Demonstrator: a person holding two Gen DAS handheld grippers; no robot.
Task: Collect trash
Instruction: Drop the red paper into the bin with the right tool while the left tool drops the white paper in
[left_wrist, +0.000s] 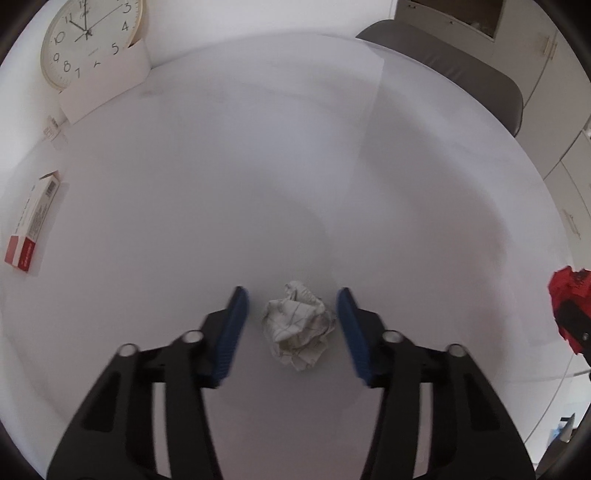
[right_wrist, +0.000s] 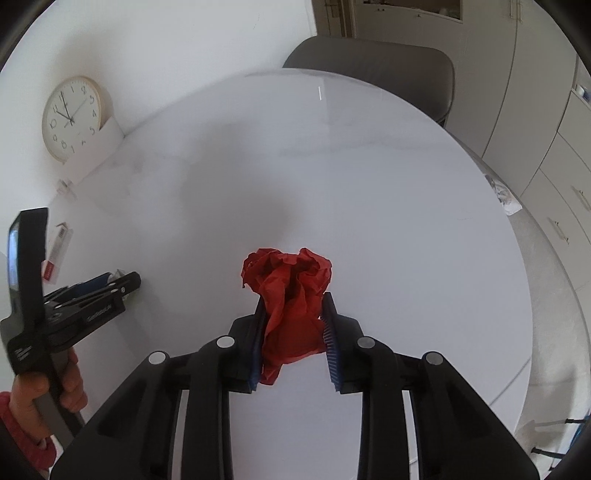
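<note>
A crumpled white paper ball (left_wrist: 297, 325) lies on the round white table (left_wrist: 258, 166). My left gripper (left_wrist: 291, 297) is open, its blue pads on either side of the ball and apart from it. It also shows in the right wrist view (right_wrist: 110, 284) at the left, low over the table. My right gripper (right_wrist: 293, 306) is shut on a crumpled red paper (right_wrist: 291, 295) and holds it above the table. The red paper also shows at the right edge of the left wrist view (left_wrist: 569, 306).
A round wall clock (left_wrist: 90, 37) and a white card (left_wrist: 107, 81) lean at the table's far left. A red and white box (left_wrist: 33, 221) lies at the left. A grey chair (right_wrist: 373, 70) stands beyond the table. Cabinets (right_wrist: 535, 129) stand at the right.
</note>
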